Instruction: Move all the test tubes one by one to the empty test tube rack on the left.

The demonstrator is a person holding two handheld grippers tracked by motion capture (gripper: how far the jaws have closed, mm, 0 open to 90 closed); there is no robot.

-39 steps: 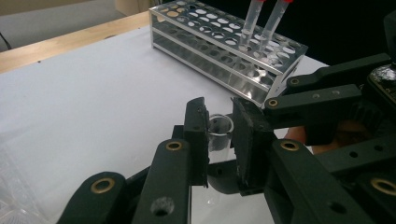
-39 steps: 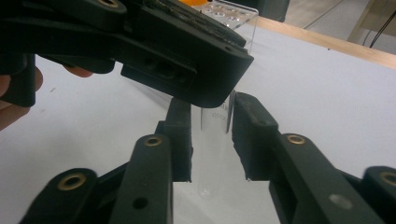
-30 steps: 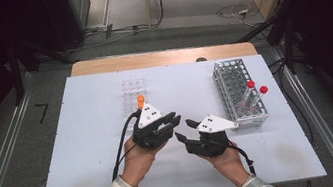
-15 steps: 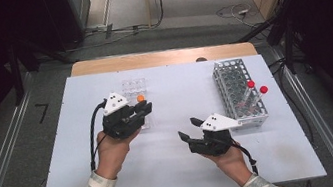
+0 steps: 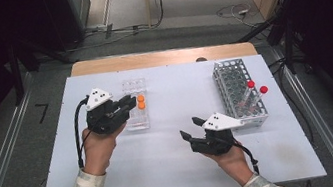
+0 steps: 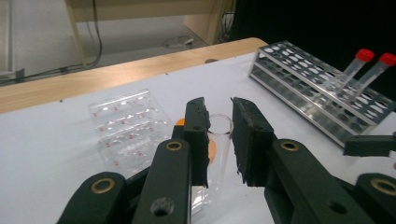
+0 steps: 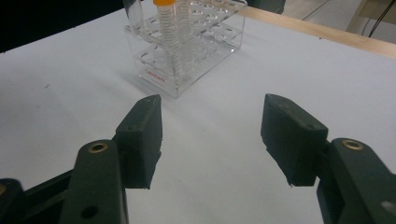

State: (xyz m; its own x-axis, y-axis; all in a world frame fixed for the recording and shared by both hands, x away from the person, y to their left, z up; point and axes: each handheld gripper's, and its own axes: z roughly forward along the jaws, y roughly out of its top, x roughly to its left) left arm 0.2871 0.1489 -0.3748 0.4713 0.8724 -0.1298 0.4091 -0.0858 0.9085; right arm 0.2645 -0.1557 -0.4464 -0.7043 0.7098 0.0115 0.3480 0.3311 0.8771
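The clear tube [image 6: 218,140] is a light, stiff, thin-walled thing, smooth enough to slip and likely to crack or pop free under a hard squeeze, so the safest hold is on the straight wall a little below the open rim, with the pads flat on either side. That is roughly where the left gripper [image 6: 219,135] has it: its two black jaws stand narrow, closed on the tube, whose open mouth pokes up between the fingertips while the body runs down between the pads. Just behind those jaws sits the clear plastic rack [image 6: 133,128], and an orange cap [image 6: 180,122] peeps out beside the left finger; in the high view the left gripper [image 5: 126,105] hangs at the edge of that rack [image 5: 133,86]. The right gripper [image 7: 212,135] holds nothing: its jaws stand well apart over bare table [image 7: 70,79], with the rack and an orange-capped tube [image 7: 169,32] farther ahead of its fingertips. The metal rack [image 5: 233,80] with two red-capped tubes [image 5: 255,92] stands just beyond the right gripper [image 5: 190,130]
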